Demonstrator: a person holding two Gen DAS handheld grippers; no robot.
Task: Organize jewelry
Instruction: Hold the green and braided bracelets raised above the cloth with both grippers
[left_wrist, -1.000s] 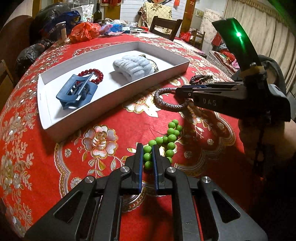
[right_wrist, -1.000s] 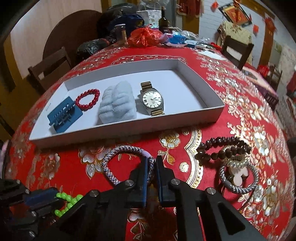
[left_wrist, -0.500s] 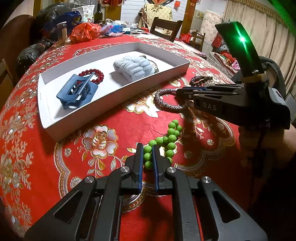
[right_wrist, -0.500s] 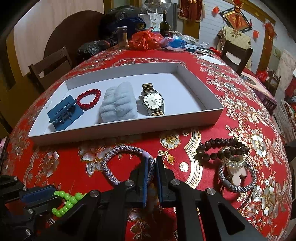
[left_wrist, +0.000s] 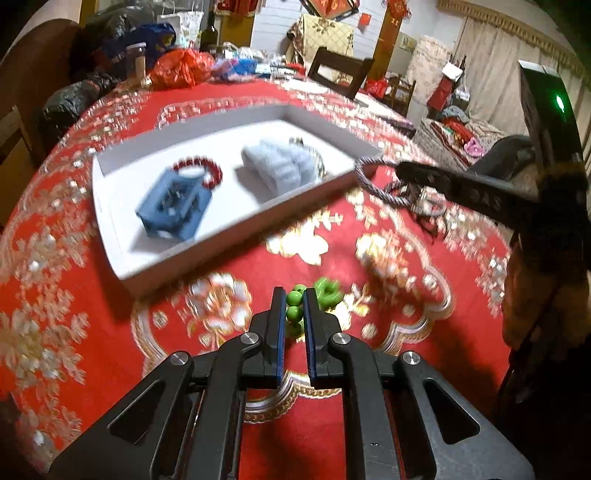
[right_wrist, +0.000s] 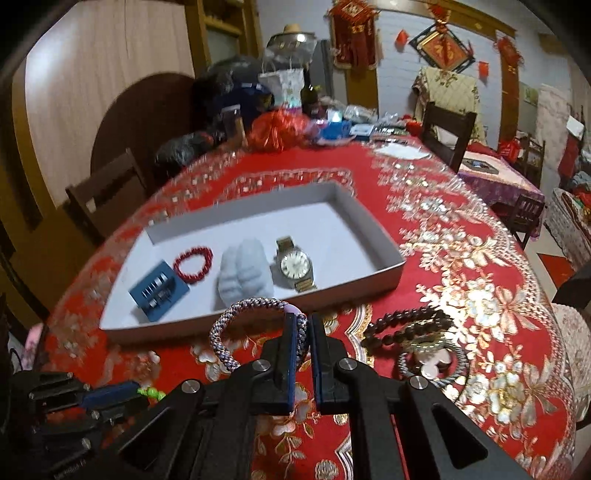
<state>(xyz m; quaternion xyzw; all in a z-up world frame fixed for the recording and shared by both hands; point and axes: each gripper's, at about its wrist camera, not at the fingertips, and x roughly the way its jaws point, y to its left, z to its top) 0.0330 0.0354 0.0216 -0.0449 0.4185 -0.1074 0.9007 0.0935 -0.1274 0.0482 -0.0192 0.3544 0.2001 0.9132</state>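
Note:
My left gripper (left_wrist: 295, 299) is shut on a green bead bracelet (left_wrist: 327, 290) and holds it above the red tablecloth. My right gripper (right_wrist: 303, 325) is shut on a braided rope bracelet (right_wrist: 236, 325), lifted near the front wall of the white tray (right_wrist: 384, 243); it also shows in the left wrist view (left_wrist: 376, 184). The tray (left_wrist: 110, 236) holds a blue hair claw (right_wrist: 159, 290), a red bead bracelet (right_wrist: 194, 264), a pale blue scrunchie (right_wrist: 242, 275) and a gold watch (right_wrist: 295, 266).
A dark bead bracelet (right_wrist: 402, 326) and a grey cord bracelet with a charm (right_wrist: 432, 360) lie on the cloth right of the tray. Bags, a bottle and clutter (right_wrist: 280, 129) crowd the far table end. Chairs (right_wrist: 447, 133) stand around.
Both grippers have risen from the table. The green beads and the rope bracelet have come up with them, and the rope bracelet has moved toward the tray's front corner.

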